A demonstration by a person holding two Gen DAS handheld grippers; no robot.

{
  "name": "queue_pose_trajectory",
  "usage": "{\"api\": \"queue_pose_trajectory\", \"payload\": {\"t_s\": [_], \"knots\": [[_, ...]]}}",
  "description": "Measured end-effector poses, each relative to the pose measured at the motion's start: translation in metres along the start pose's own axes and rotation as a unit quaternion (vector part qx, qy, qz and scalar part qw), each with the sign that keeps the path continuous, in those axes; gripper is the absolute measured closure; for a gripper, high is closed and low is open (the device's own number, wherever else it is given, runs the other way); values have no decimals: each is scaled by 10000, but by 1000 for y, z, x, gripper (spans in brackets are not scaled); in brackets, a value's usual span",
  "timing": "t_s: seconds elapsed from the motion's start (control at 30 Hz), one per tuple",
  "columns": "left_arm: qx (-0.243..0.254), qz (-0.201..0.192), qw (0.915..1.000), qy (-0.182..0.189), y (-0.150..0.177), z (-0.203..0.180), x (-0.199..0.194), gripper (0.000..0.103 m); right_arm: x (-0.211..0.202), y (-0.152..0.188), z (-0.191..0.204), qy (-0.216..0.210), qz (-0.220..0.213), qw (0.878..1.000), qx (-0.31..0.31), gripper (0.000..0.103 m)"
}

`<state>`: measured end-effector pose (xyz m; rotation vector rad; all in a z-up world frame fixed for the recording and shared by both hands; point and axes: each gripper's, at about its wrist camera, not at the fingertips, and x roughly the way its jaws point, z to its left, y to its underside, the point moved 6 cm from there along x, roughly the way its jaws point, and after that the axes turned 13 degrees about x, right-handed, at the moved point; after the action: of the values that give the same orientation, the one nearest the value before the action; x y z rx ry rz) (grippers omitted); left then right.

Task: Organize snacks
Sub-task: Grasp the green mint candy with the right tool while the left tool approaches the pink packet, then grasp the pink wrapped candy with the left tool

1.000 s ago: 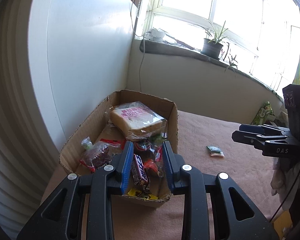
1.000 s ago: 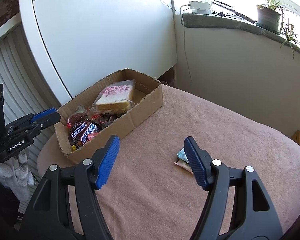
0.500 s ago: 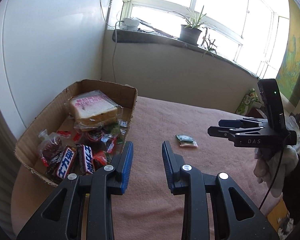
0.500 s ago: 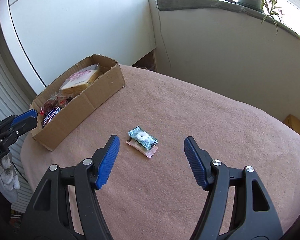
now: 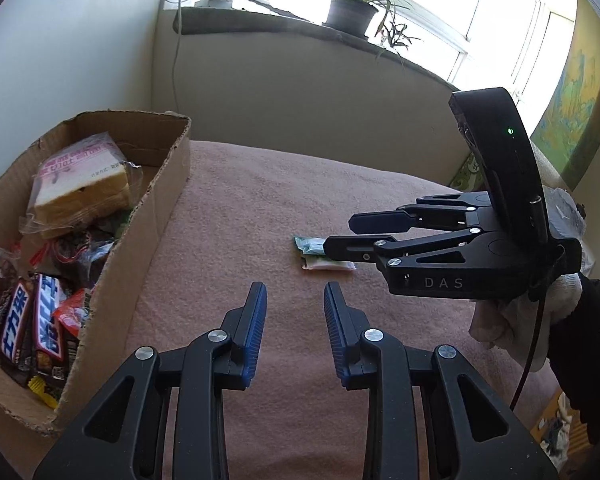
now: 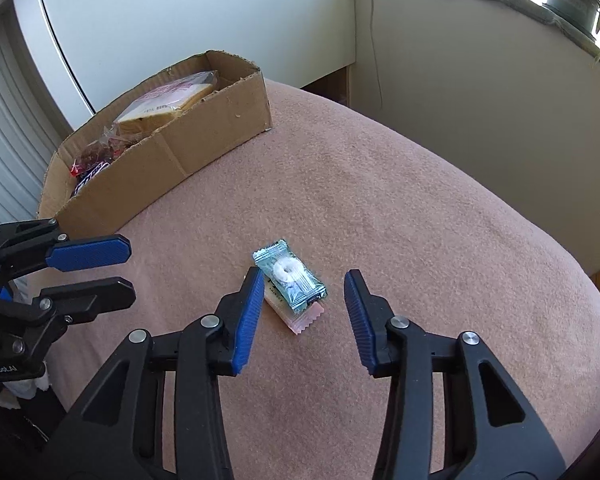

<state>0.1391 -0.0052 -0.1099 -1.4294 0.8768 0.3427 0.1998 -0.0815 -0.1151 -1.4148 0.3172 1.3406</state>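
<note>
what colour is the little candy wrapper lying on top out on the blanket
Teal green candy wrapper, see-through over a white ring-shaped sweet; clearest from the right wrist view.

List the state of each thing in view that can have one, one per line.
Brown cardboard box: open-topped, filled with snacks.
Clear-wrapped sandwich: sealed, lying in the box.
Green transparent candy packet: sealed, lying on a pale pink-edged packet on the pink cloth.
Right gripper: jaws closing, packets between them, not yet pressed.
Left gripper: narrowly open, holding nothing.
</note>
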Motion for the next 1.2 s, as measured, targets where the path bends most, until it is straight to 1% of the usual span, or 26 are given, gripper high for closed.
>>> {"api": "queue_pose_trajectory", "payload": {"t_s": [0.17, 0.23, 0.37, 0.5, 0.57, 0.73, 0.83, 0.87, 0.9, 0.93, 0.97, 1.2], "knots": [[145, 155, 9997, 91, -4, -6, 18, 75, 13, -2, 5, -7, 120, 9996, -238, 62], [141, 190, 9996, 122, -5, -6, 24, 75, 18, -3, 7, 0, 165, 9994, -309, 65], [150, 258, 9994, 158, -7, -5, 33, 76, 25, -6, 9, -35, 211, 9991, -374, 65], [239, 332, 9990, 184, -8, -9, 40, 76, 28, -10, 6, 10, 194, 9990, -391, 73], [276, 349, 9988, 219, -9, -12, 43, 76, 28, -11, 2, 8, 185, 9992, -353, 79], [405, 487, 9976, 272, -12, -17, 53, 76, 23, -11, -13, -67, 170, 9997, -159, 79], [534, 553, 9968, 227, -15, -24, 58, 75, 19, -9, -24, 12, 122, 9999, -72, 79], [585, 556, 9965, 228, -16, -27, 59, 71, 17, -8, -28, 11, 107, 9999, -11, 79], [641, 563, 9961, 220, -18, -30, 60, 66, 16, -8, -31, 15, 91, 9999, 59, 79], [695, 581, 9957, 200, -19, -33, 62, 50, 14, -8, -34, 7, 73, 9999, 124, 79], [755, 616, 9951, 162, -20, -36, 64, 41, 12, -7, -39, 5, 56, 9998, 186, 79], [1202, 740, 9899, -93, -23, -51, 77, 40, 1, 1, -59, 2, -51, 9990, 445, 79]]}}
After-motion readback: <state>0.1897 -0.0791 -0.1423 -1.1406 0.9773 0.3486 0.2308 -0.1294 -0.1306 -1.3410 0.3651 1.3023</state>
